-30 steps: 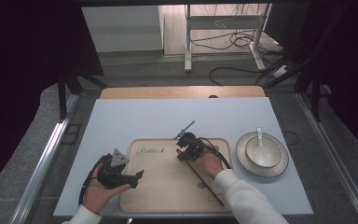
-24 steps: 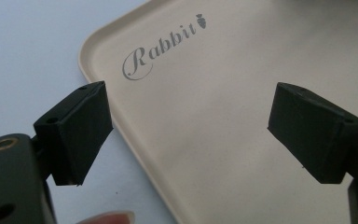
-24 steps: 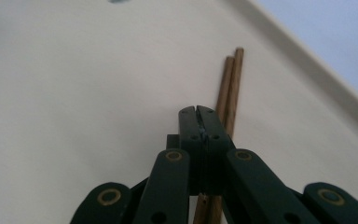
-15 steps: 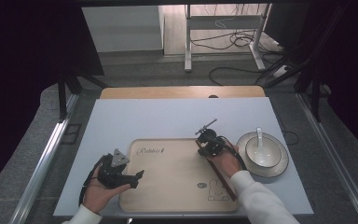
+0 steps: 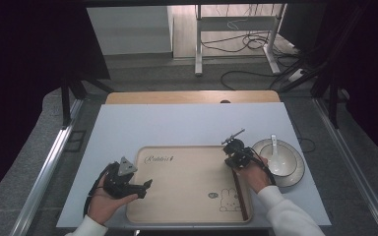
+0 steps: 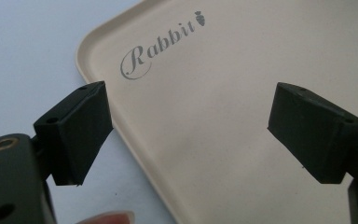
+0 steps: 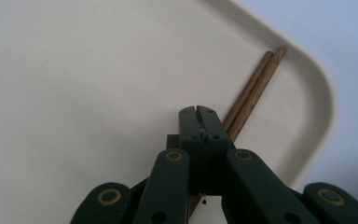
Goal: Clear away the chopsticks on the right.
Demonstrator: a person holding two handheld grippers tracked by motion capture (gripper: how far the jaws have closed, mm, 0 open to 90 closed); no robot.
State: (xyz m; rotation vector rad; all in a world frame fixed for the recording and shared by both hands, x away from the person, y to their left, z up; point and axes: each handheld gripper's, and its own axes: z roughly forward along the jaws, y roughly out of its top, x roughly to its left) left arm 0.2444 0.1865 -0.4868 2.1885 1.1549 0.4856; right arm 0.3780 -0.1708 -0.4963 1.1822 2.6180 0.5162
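Pale blue tabletop carries my beige rectangular plastic tray (image 5: 187,196); my right tongs (image 7: 199,111), pressed together and empty, could knock the two brown wooden chopsticks (image 7: 251,95) lying along its right edge, while my left tongs (image 6: 191,135) gape apart.

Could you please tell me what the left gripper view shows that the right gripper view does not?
The left gripper view has the "Rabbit" lettering printed on the tray, and the left gripper with its jaws wide apart and nothing between them. The right gripper view has a pair of wooden chopsticks lying along the tray's edge, and the right gripper with its jaws shut together above them. Both share the beige tray on the pale blue table.
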